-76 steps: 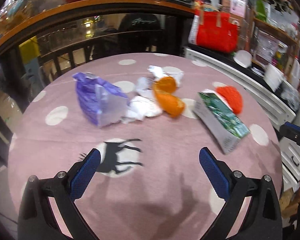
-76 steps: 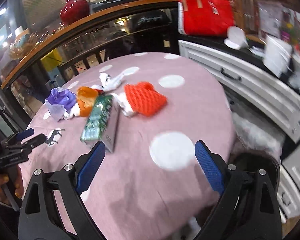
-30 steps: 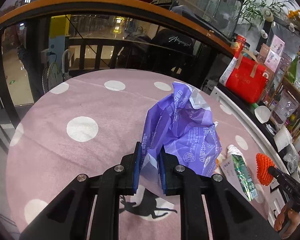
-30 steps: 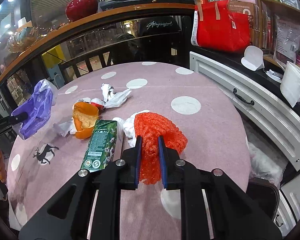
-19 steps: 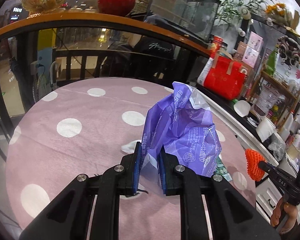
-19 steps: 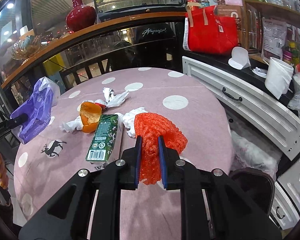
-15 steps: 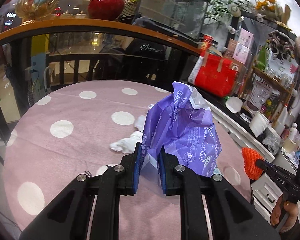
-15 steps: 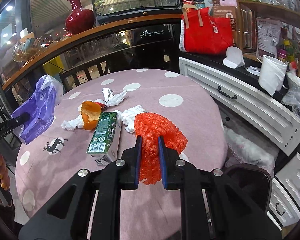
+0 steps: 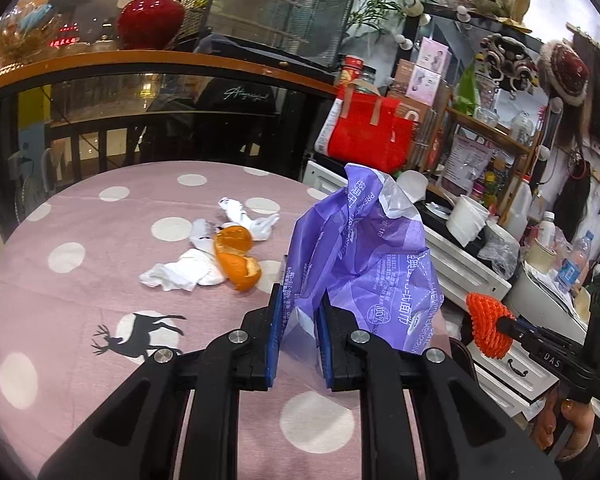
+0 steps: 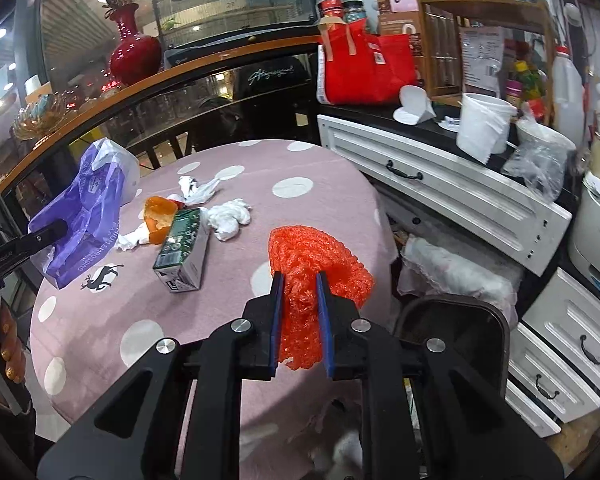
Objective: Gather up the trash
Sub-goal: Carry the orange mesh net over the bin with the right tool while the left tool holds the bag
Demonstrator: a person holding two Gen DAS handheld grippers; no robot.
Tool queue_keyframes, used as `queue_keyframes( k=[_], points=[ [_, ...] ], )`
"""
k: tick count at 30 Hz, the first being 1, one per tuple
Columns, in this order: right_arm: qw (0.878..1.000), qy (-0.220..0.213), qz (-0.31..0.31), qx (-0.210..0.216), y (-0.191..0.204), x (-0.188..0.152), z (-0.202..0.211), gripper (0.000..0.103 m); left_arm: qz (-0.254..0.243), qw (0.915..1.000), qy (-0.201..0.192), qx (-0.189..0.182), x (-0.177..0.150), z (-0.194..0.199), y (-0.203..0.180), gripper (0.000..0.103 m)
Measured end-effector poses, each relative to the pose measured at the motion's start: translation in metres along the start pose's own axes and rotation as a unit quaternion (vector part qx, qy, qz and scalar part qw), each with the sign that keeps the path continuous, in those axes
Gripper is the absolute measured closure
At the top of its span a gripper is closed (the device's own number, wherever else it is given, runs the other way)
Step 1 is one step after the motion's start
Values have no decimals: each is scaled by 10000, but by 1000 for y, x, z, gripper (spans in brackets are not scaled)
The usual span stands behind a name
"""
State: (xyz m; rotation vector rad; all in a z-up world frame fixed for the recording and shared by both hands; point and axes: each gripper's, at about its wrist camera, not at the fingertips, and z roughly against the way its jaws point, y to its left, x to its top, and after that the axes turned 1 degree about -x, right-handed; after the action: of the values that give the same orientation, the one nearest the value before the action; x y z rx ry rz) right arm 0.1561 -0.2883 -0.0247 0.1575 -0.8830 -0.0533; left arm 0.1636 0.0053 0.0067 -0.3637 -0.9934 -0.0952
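Two pieces of rubbish are airborne at once: the left gripper (image 9: 299,330), its jaws pinched almost together, clamps a crumpled purple plastic bag (image 9: 364,264), while the right gripper (image 10: 300,320), equally narrow, grips an orange-red foam net (image 10: 312,264). A couple of seconds earlier both claws gaped empty over the pink polka-dot table (image 9: 100,280) with bag and net lying among the litter; both items now hang clear of the cloth, swung toward the table's right-hand edge, which suggests the carry to a bin has begun. Left behind on the cloth are the orange peel (image 9: 236,256), white crumpled tissues (image 9: 184,272) and a green drink carton (image 10: 182,250), so more trips look necessary. Only the right wrist view shows that carton, and the dark brown bin (image 10: 460,336) standing on the floor just off the table's rim beside white drawers (image 10: 440,192); from the left wrist view the bag hides both, though it catches the right gripper side-on, net at its tip, with the holder's hand (image 9: 568,420) beneath.
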Motion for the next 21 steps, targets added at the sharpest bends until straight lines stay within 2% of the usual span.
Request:
queue_keyframes(
  k=[11, 14, 21],
  points=[
    [9968, 220, -595, -490, -57, -32, 8, 86, -235, 9986, 109, -465, -12, -7, -47, 87],
    [9945, 395, -732, -642, -73, -40, 0, 86, -324, 9977, 168, -573, -16, -10, -59, 87],
    [9829, 1139, -1104, -930, -112, -69, -44, 86, -524, 9951, 292, -783, -21, -20, -85, 87]
  ],
)
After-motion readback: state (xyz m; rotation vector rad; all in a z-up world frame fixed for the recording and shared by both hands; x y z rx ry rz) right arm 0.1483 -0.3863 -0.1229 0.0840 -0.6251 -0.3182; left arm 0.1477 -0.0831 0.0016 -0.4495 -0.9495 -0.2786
